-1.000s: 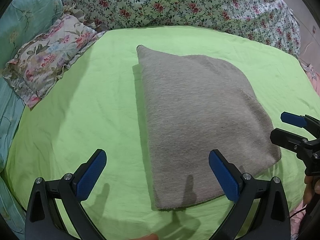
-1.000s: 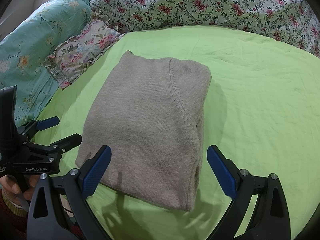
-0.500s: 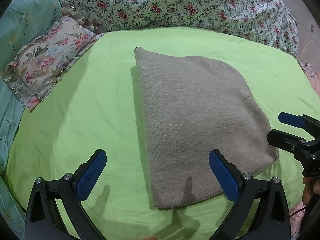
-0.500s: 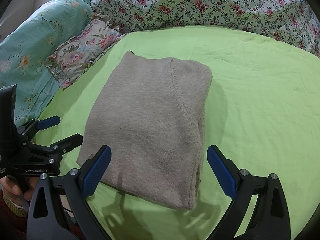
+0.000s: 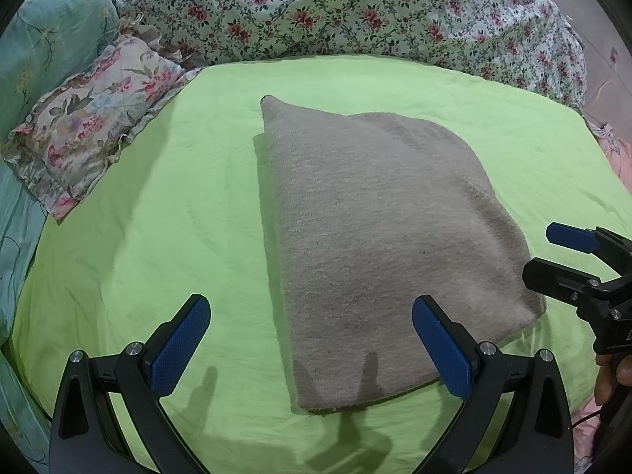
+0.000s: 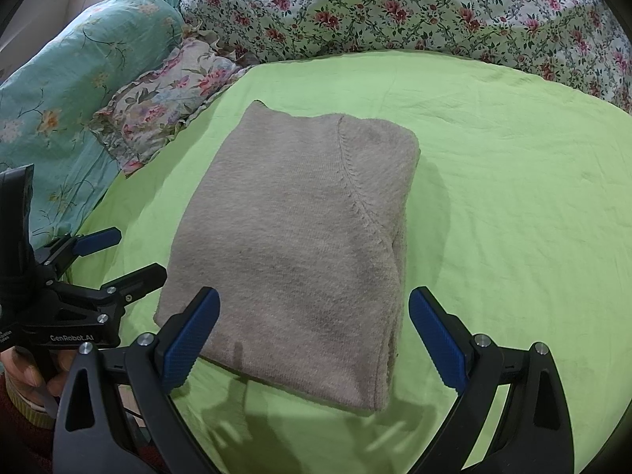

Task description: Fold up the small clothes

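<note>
- Grey knit sweater (image 5: 379, 245): folded into a thick rectangular bundle, lying on the green sheet (image 5: 158, 237) directly ahead of both grippers; its near edge sits just beyond the fingertips, and the raglan seam shows on its top face in the right wrist view.
- Left gripper (image 5: 312, 349): jaws spread wide, holding nothing, hovering at the bundle's near left corner.
- Right gripper (image 6: 314, 339): jaws equally wide, empty, hovering at the near edge, just beside the left gripper.
- Frilled floral pillow (image 5: 91, 130): far left of the left gripper, well apart from the sweater.
- Floral quilt (image 6: 434, 12): bunched beyond the sheet, opposite both grippers.
- Risk: the bundle looks loosely stacked; a pinch that catches only the top layer would likely peel the fold open, and a pad dragged along the soft sheet could skew the stack.
- Risk: the grippers sit close together; closing toward one spot could knock them together.
- Change from a second ago: almost none; the sweater has kept its shape and place, both grippers have stayed open, and the views have shifted only slightly.
</note>
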`<state>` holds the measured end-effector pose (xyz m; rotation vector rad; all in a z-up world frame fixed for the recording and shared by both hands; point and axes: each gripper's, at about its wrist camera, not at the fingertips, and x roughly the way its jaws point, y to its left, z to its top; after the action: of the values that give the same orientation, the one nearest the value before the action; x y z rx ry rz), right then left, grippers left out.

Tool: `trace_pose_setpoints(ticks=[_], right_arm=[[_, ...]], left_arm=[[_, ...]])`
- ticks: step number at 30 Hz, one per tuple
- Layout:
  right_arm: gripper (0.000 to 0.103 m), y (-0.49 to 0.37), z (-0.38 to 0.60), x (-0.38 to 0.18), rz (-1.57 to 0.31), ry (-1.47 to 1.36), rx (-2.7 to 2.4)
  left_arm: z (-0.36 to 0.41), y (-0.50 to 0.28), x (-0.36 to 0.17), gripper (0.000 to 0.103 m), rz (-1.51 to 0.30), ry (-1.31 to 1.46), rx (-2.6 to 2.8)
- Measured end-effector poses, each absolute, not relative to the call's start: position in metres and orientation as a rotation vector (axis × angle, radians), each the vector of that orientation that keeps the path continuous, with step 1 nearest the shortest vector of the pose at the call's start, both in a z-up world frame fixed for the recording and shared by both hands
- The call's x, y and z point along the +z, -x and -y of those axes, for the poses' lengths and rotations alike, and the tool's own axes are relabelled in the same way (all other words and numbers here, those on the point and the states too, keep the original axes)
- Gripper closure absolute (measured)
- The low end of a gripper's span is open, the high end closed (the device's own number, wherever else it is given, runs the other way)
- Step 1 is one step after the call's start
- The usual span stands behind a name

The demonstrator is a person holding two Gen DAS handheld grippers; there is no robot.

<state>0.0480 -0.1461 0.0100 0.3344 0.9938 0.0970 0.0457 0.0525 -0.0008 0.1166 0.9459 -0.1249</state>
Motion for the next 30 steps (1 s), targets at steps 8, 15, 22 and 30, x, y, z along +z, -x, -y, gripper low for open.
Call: trace_pose_setpoints(ticks=[8, 15, 22, 30], right_arm=[[0.006, -0.0469, 0.144, 0.0114, -0.994, -0.335, 0.098], [0.006, -0.0466, 0.1438, 0.0113, -0.995, -0.336, 0.097], [0.006, -0.0471, 0.1439, 0.0113, -0.995, -0.338, 0.097], [0.006, -0.0475, 0.1458, 0.0113, -0.995, -0.341, 0.098]], left_arm=[[-0.0517, -0.0457, 0.0002, 0.001, -0.942, -0.119, -0.128], [-0.0507, -0.0464, -0.0002, 0.001, -0.943, -0.121, -0.129], [-0.0494, -0.0478, -0.0022, 0.001, -0.95, -0.119, -0.131], [-0.0494, -0.0496, -0.0026, 0.001, -0.949, -0.12, -0.131]])
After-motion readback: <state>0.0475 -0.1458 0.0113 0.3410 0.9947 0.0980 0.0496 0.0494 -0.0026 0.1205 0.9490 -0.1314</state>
